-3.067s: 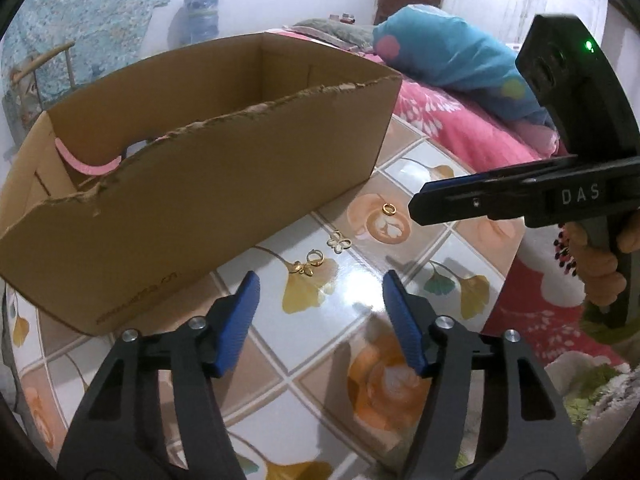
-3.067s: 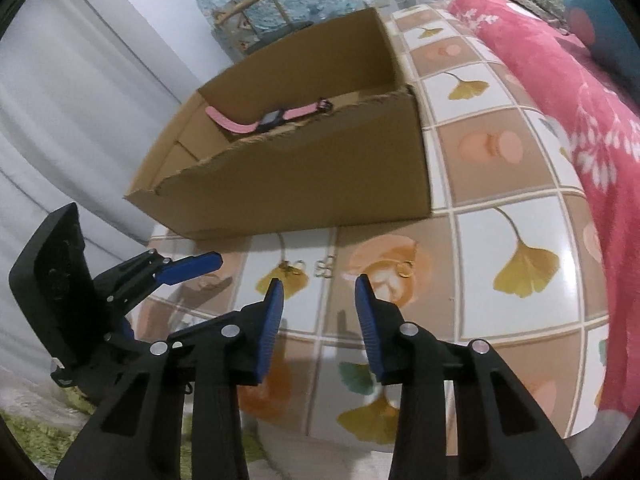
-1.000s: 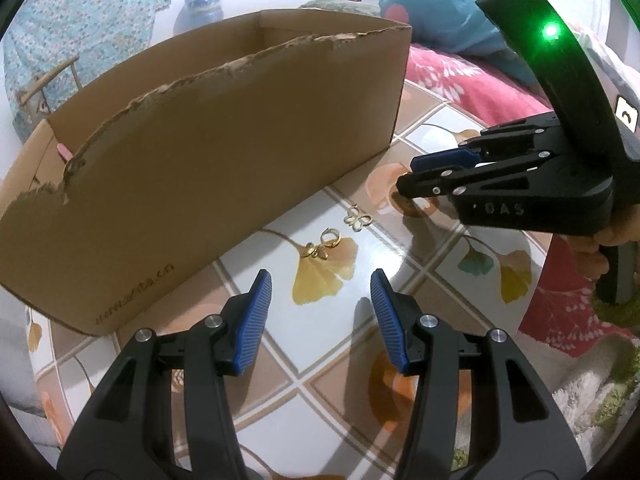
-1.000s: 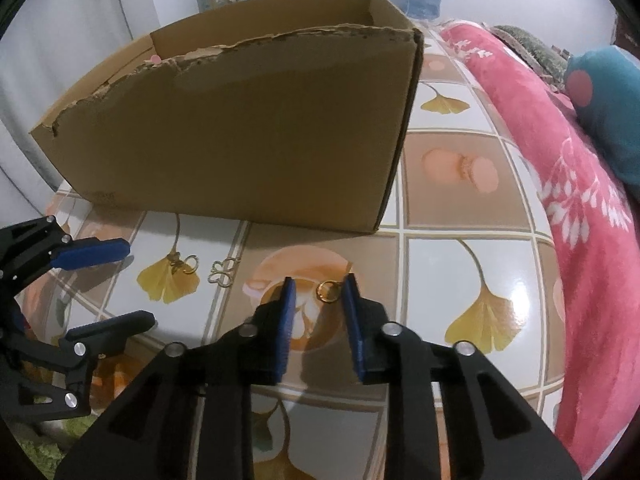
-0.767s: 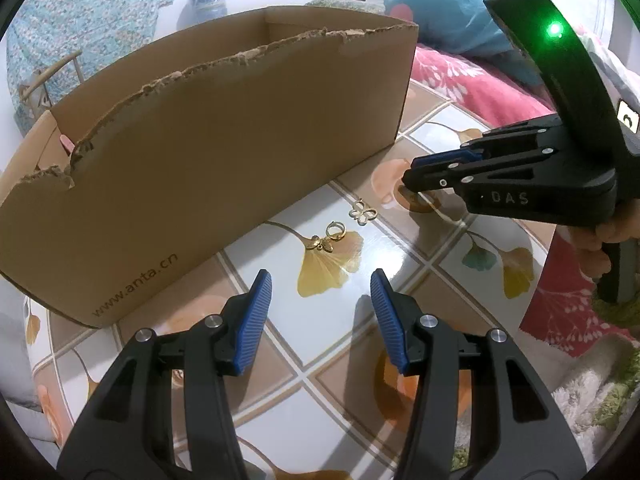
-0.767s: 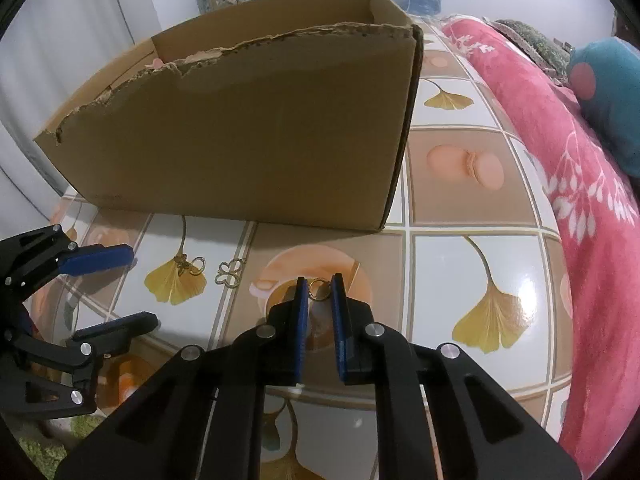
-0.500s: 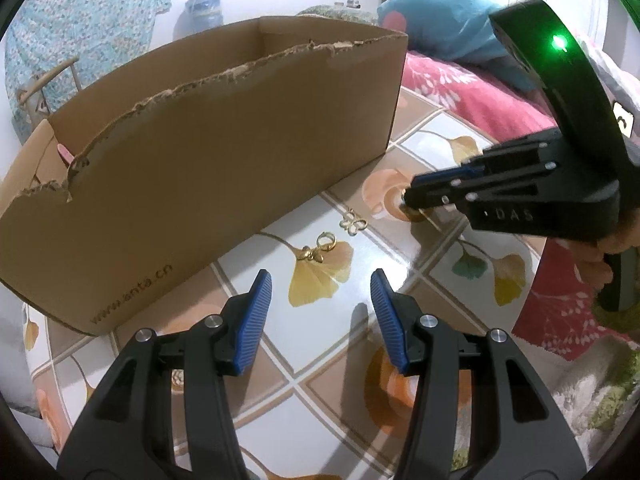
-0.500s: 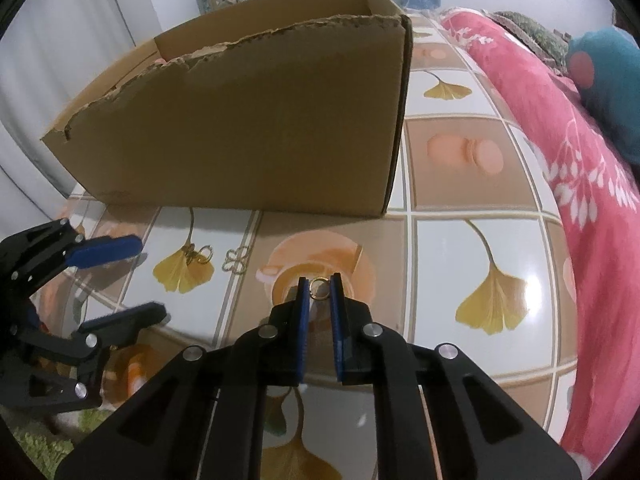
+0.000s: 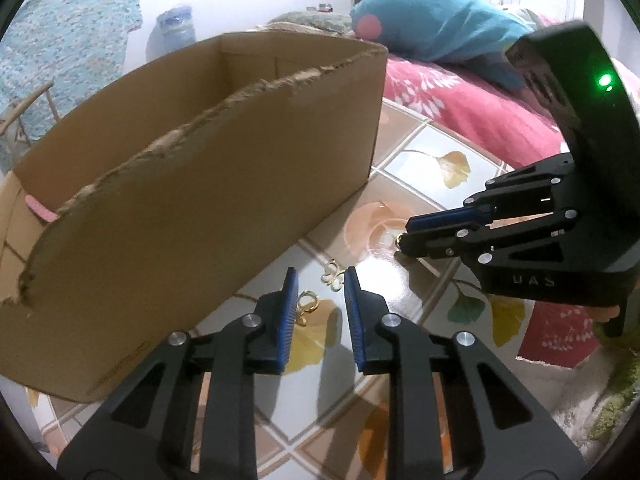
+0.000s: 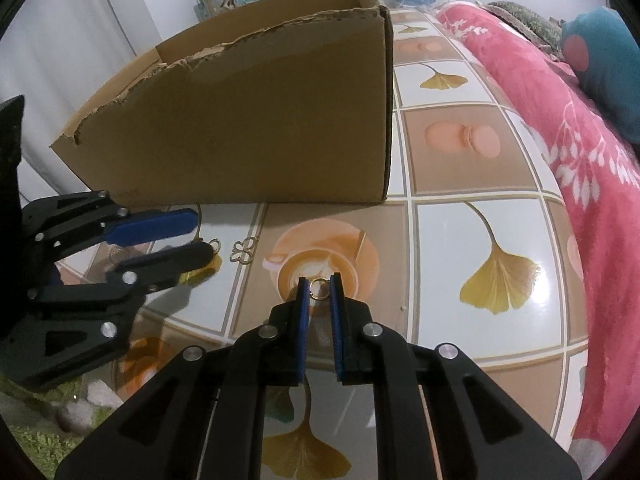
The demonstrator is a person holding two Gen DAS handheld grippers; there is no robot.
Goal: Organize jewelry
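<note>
My right gripper [image 10: 319, 288] is shut on a small gold ring [image 10: 319, 288] and holds it just above the patterned tabletop; it also shows in the left wrist view [image 9: 408, 236]. My left gripper [image 9: 319, 280] is narrowed but empty, low over a gold ring earring [image 9: 308, 301] with a gold butterfly charm [image 9: 332, 273] just ahead of its tips. Both pieces also show in the right wrist view: the ring earring [image 10: 216, 245] and the butterfly charm [image 10: 243, 251]. A torn cardboard box [image 9: 192, 184] stands behind them, a pink strap [image 9: 38, 210] inside.
The table [image 10: 492, 216] has a glossy tile print of ginkgo leaves and coffee cups. A pink floral blanket [image 10: 580, 128] and a blue pillow [image 9: 436, 36] lie along the right side. A green rug [image 10: 36, 452] lies below the table edge.
My left gripper has moved forward and down over the ring earring and its fingers have closed in. My right gripper has lifted slightly with the gold ring pinched.
</note>
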